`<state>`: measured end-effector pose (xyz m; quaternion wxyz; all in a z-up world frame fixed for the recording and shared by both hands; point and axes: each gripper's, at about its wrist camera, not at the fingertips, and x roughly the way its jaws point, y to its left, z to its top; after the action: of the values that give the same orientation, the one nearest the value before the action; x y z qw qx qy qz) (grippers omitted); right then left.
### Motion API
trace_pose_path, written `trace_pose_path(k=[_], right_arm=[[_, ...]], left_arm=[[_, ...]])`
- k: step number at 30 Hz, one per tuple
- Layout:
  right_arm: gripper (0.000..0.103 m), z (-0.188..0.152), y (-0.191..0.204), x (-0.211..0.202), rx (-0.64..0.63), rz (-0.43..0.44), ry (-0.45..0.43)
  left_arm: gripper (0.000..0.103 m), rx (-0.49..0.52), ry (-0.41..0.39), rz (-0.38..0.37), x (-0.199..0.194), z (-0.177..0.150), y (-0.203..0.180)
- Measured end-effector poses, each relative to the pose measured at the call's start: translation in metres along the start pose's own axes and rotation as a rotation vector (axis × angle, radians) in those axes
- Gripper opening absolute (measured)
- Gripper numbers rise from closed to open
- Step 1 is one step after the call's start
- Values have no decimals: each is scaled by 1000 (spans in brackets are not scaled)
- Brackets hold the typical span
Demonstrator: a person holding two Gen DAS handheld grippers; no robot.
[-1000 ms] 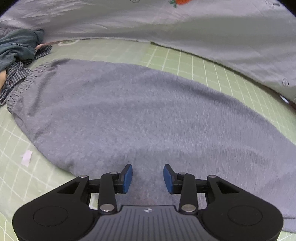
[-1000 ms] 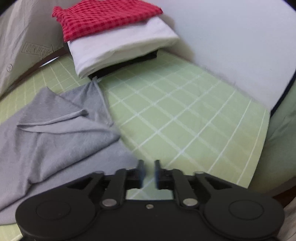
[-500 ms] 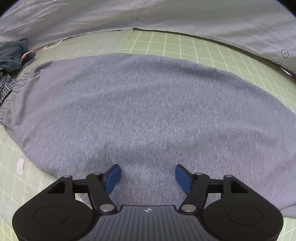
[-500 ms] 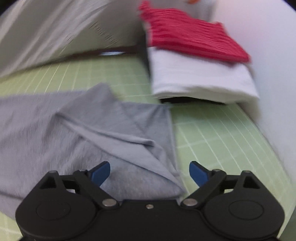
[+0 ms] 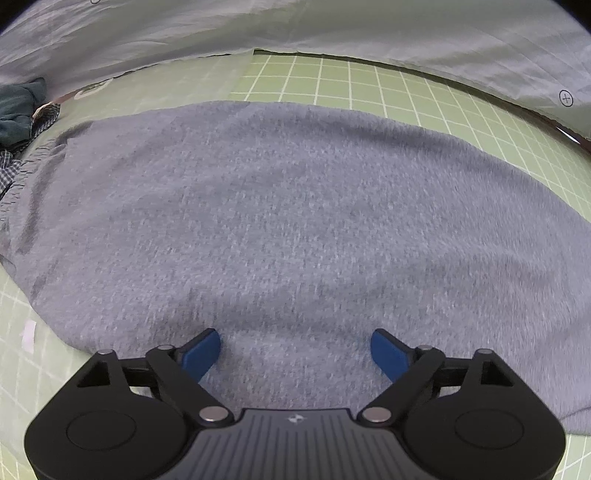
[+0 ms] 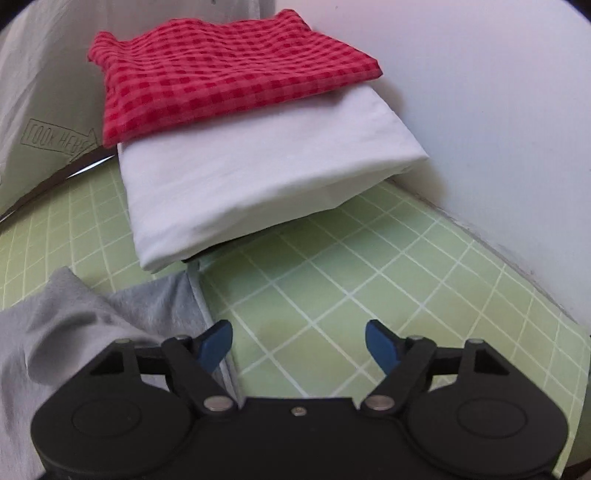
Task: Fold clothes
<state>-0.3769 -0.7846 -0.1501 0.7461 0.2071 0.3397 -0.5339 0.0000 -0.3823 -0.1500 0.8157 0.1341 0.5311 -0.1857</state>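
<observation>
Both grippers hung spread wide, holding nothing.

The left gripper (image 5: 295,349) hovered over the grey garment (image 5: 295,221) lying flat on the green mat (image 5: 424,88); the right gripper (image 6: 298,341) straddled the garment's rumpled edge, near the folded stack (image 6: 258,177) at the mat's far edge.

Bare green mat (image 6: 332,280) lies open at the centre and lower right of the right view, bounded by the folded stack (image 6: 258,155) above and the wall (image 6: 498,110) at right. In the left view the grey garment (image 5: 295,221) fills the middle, leaving a mat strip at upper right below the sheet (image 5: 369,33); crumpled clothes (image 5: 18,110) block the left edge.
</observation>
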Motion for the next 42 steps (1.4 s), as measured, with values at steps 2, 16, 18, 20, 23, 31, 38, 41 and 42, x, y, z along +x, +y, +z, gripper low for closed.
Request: trace_pose_path(k=[2, 16, 18, 20, 23, 31, 38, 41, 42], right_arm=[[80, -2, -3, -5, 25, 7, 8], [42, -68, -12, -61, 471, 149, 102], [35, -69, -14, -59, 512, 166, 102], [35, -68, -14, -61, 527, 161, 92], [35, -65, -12, -67, 507, 163, 71], [37, -66, -9, -47, 596, 216, 142], [1, -52, -1, -40, 502, 181, 109], [1, -44, -4, -63, 457, 155, 28], [0, -41, -6, -77, 432, 146, -7]], left_arm=[[95, -2, 2, 2, 1, 0, -1], [103, -16, 6, 6, 5, -1, 1], [103, -16, 3, 5, 5, -1, 1], [103, -15, -2, 5, 4, -1, 1], [103, -16, -13, 5, 3, -3, 0], [103, -15, -22, 4, 2, -4, 0], [103, -15, -23, 3, 2, -3, 1], [103, -14, -23, 3, 2, -3, 1], [103, -14, -23, 3, 2, -3, 1]])
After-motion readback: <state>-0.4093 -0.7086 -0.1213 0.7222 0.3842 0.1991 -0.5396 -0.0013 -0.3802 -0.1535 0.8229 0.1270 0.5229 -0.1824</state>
